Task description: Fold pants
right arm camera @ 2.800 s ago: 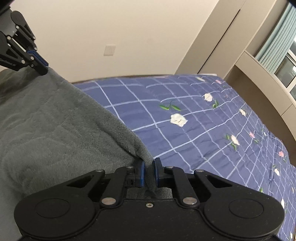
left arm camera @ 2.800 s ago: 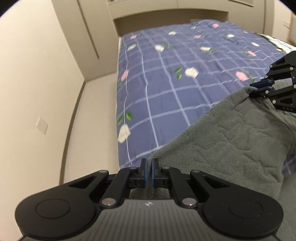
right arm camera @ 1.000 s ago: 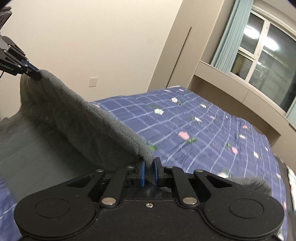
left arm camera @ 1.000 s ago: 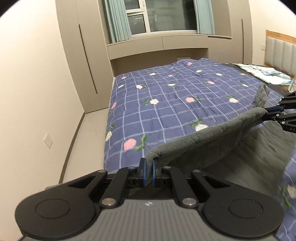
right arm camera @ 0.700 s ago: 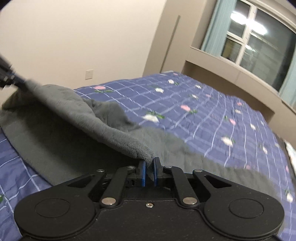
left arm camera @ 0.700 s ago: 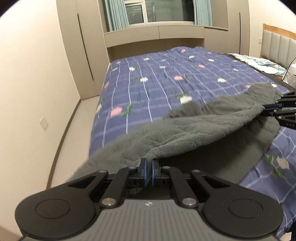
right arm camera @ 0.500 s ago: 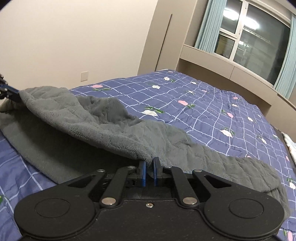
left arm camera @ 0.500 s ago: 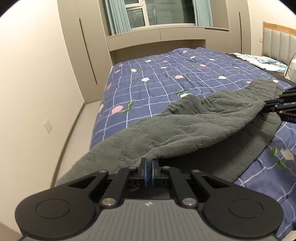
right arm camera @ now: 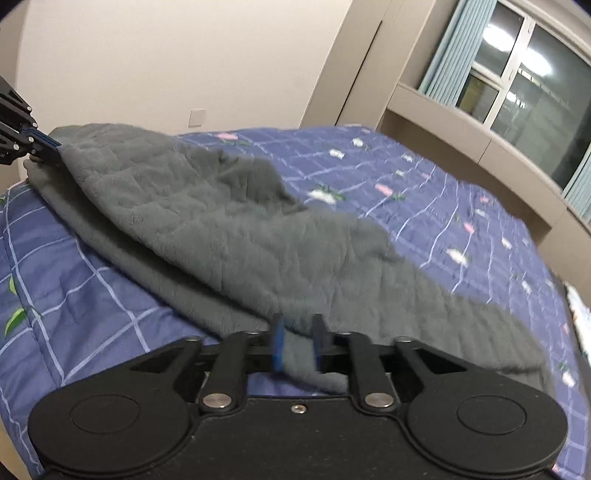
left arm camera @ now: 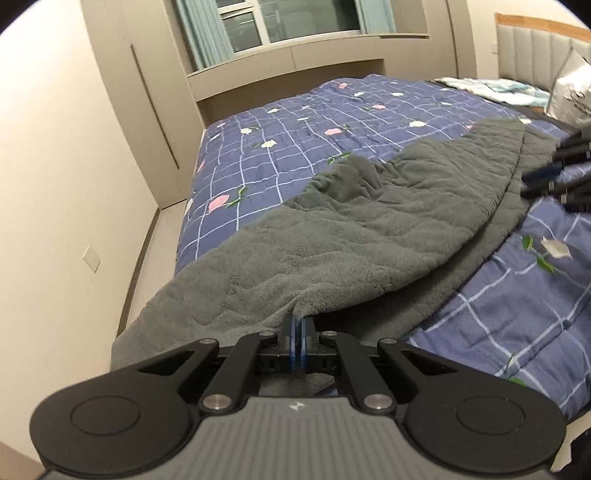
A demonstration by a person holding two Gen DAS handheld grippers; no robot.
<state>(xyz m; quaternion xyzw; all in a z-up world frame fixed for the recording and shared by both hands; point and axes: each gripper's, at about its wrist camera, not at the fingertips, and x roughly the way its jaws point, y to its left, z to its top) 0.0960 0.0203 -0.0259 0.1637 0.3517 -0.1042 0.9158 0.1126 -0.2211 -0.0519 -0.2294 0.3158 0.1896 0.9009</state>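
Grey fleece pants point(left arm camera: 369, 229) lie on the blue checked quilt point(left arm camera: 295, 122), folded so that an upper layer rests on a lower one. My left gripper point(left arm camera: 296, 325) is shut on the near edge of the upper layer. It also shows at the far left of the right wrist view as the left gripper point(right arm camera: 48, 146), pinching the pants point(right arm camera: 240, 236). My right gripper point(right arm camera: 298, 328) has its jaws opening, with the fabric edge lying loose between the parted pads. It appears blurred at the right as the right gripper point(left arm camera: 546, 177).
The quilt point(right arm camera: 443, 206) covers a wide bed. A strip of floor point(left arm camera: 147, 251) and a wall with a socket point(left arm camera: 91, 258) run along its left side. A window with curtains point(left arm camera: 280, 22) is beyond the bed, with a headboard point(left arm camera: 535, 48) and light bedding point(left arm camera: 491, 86) at right.
Both grippers came down and laid the lifted layer of the pants onto the layer beneath. The right gripper's jaws have parted; the left still pinches the edge.
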